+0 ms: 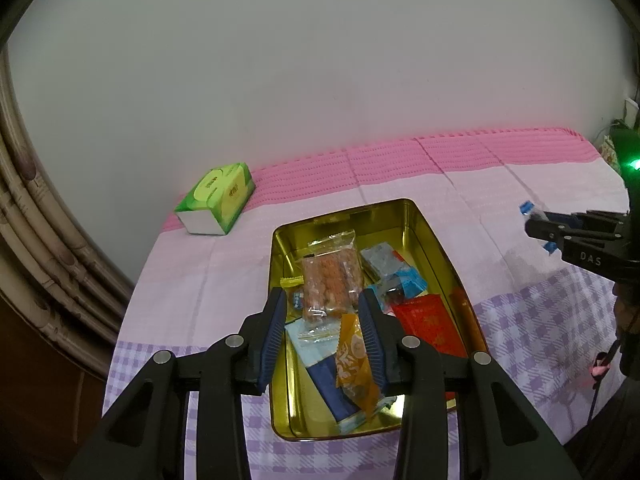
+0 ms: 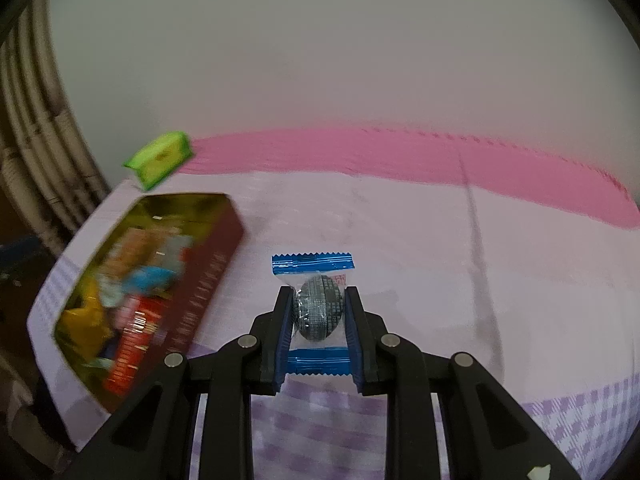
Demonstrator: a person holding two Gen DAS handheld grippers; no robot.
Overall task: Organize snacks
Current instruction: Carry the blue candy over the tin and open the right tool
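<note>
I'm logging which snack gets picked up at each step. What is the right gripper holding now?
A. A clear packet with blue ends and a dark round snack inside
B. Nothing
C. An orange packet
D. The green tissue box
A: in the right wrist view the right gripper is shut on the clear blue-ended packet, its dark round snack squeezed between the pads above the cloth.

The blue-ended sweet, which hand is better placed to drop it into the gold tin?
Right. The right gripper already has its jaws shut on the sweet, beside the tin. The left gripper hovers over the tin, holding nothing.
</note>
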